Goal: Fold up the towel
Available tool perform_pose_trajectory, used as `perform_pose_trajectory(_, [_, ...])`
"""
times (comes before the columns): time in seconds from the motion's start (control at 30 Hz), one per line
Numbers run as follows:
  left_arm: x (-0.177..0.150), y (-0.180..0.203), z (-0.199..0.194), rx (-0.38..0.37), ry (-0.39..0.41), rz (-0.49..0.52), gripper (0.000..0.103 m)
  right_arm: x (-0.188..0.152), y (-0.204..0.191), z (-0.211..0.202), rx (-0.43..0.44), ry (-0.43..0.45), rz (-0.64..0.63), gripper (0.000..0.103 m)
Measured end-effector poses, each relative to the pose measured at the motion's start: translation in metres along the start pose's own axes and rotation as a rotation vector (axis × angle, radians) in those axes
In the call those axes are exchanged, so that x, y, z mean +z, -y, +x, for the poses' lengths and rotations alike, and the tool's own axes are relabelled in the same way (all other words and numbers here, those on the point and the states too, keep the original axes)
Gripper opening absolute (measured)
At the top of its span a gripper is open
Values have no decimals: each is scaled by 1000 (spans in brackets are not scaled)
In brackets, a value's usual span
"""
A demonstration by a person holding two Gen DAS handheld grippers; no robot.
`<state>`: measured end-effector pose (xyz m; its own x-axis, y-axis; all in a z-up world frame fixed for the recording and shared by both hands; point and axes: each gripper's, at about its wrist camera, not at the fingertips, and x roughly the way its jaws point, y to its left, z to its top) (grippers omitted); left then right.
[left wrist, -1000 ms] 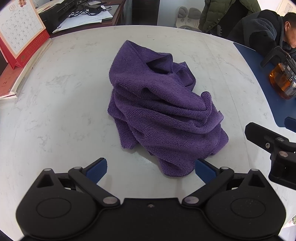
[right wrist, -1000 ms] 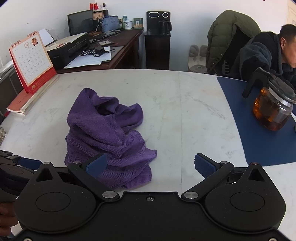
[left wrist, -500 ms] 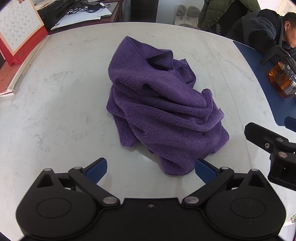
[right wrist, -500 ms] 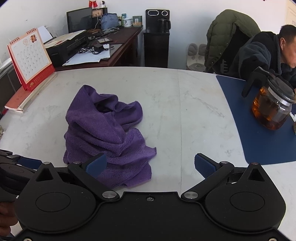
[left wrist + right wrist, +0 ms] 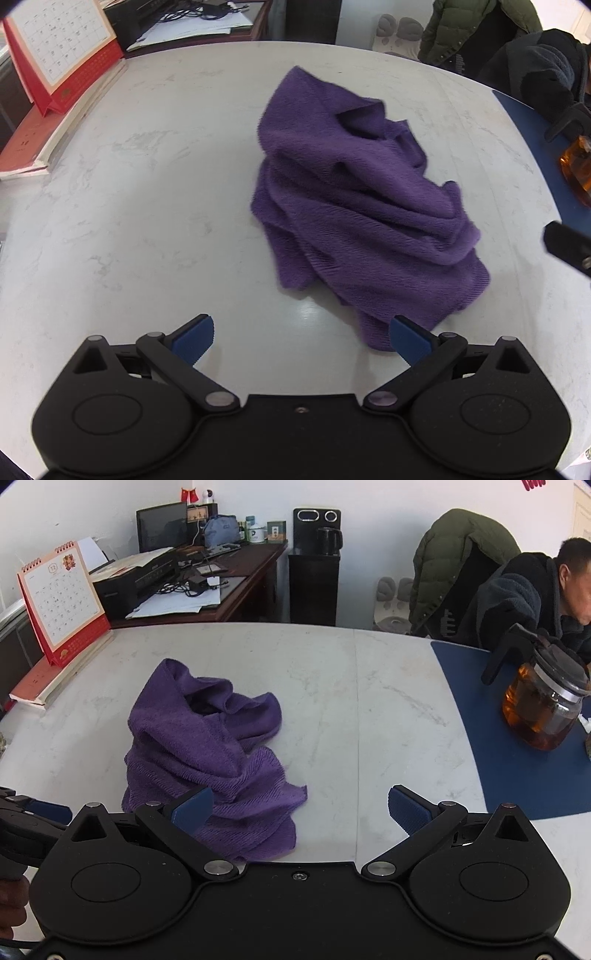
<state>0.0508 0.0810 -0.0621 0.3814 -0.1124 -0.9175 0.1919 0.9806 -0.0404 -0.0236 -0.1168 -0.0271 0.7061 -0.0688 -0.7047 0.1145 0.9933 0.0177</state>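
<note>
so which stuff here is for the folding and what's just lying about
For the job: towel, left gripper, right gripper, both open and empty.

Lying about: calendar, teapot, blue mat, red book.

Table [image 5: 332, 686] bare round towel [image 5: 207, 746]; teapot [image 5: 543, 705] far rt.
</note>
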Motion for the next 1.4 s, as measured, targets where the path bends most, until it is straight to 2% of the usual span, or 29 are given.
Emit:
perform_pose_trajectory(0.3, [16, -22, 1, -7, 49, -30, 102, 9, -5, 31, 100, 42, -112, 103])
perform_pose_trajectory(0.47, [25, -31, 13, 1, 52, -45, 102, 20, -21, 55, 105, -8, -224, 103])
perform_pose_trajectory(0.63, [32, -48, 24, 0, 77, -53, 102, 29, -19, 68, 195, -46, -169, 103])
perform_pose_trajectory(0.87, [44, -57, 39, -29, 99, 6, 101, 30, -13, 77, 307, -90, -105, 103])
perform_pose_trajectory(1.07, [62, -63, 50, -30, 101, -12, 101, 27, -23, 81, 342, -56, -182, 103])
perform_pose_trajectory(1.2, [69, -63, 56, -69, 101, 7, 101, 28, -23, 84, 372, -16, -134, 103])
perform_pose_trajectory(1.3, [71, -62, 58, -114, 109, 19, 101, 27, -27, 86, 349, 27, -180, 103])
perform_pose_trajectory(1.4, [73, -59, 60, -164, 109, 28, 96, 28, -34, 88, 313, 18, -278, 103])
